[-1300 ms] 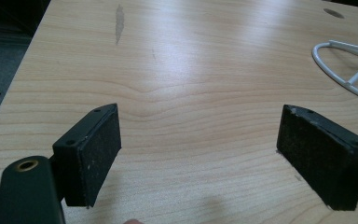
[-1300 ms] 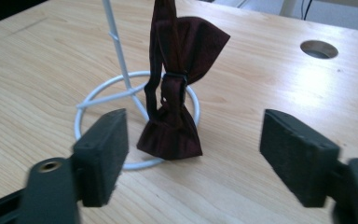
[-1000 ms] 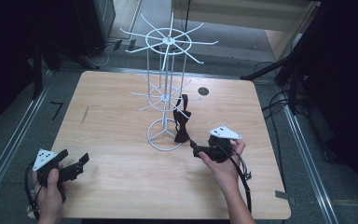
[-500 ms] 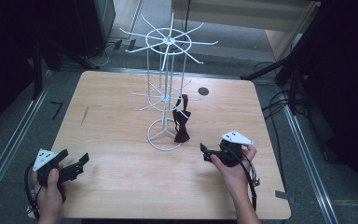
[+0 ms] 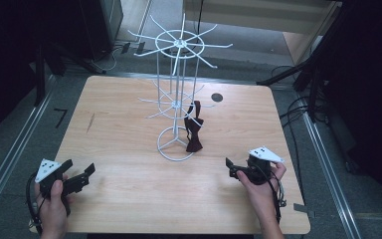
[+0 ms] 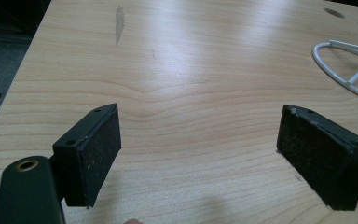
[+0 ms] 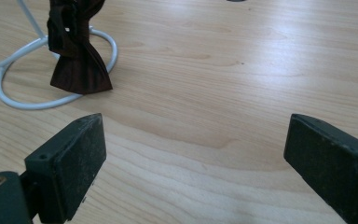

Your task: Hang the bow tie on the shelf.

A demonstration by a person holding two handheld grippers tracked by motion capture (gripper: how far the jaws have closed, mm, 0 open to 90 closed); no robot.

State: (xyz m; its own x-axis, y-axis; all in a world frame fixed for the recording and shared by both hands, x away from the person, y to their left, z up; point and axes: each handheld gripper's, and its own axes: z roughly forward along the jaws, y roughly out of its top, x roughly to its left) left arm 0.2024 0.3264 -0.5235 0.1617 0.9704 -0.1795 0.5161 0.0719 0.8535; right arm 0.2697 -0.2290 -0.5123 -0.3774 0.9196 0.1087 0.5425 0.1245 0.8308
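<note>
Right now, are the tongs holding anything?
Nothing. Left tongs and right tongs are open over the wooden table; the dark red bow tie hangs on the white wire rack.

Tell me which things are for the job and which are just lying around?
For the job, probably:
white wire rack
dark red bow tie hanging on it
right claw, open
left claw, open

Just lying around:
black cables on the floor

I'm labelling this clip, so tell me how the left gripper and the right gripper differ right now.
The left gripper sits at the table's near left corner, far from the wire rack; the right gripper is nearer the rack and the dark bow tie. The left gripper view shows the rack's base ring; the right gripper view also shows the bow tie. Both are open, empty and hand-held.
</note>
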